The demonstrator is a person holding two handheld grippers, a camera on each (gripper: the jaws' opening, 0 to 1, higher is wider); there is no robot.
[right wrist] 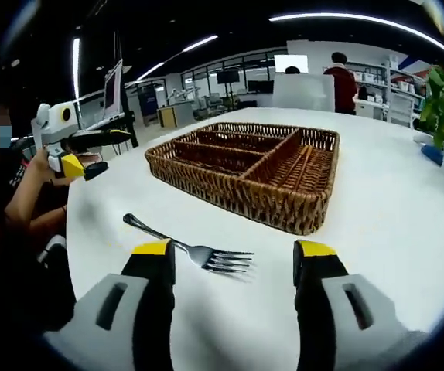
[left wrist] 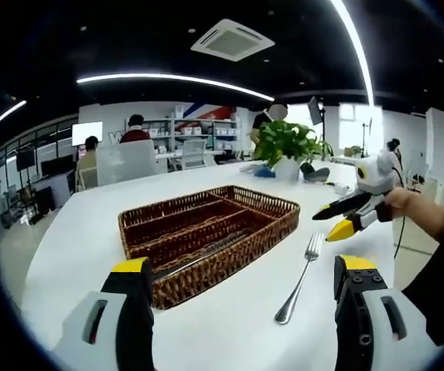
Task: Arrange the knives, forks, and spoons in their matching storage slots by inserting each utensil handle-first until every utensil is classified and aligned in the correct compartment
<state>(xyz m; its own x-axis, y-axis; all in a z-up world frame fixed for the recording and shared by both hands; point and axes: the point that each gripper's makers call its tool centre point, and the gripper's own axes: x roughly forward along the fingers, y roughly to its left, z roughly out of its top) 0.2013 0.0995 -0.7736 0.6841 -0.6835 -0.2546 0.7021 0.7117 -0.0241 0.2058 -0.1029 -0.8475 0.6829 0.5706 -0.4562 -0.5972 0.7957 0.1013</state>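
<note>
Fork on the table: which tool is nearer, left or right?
Right. The right tool hovers open just over the fork, tines between its jaws. The left tool sits farther back, open, between the wicker tray and the fork.

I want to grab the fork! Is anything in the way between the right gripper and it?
Nothing visible is. In the right gripper view the fork lies on bare white table just ahead of the open right gripper, tines between its jaws. The wicker tray sits beyond.
</note>
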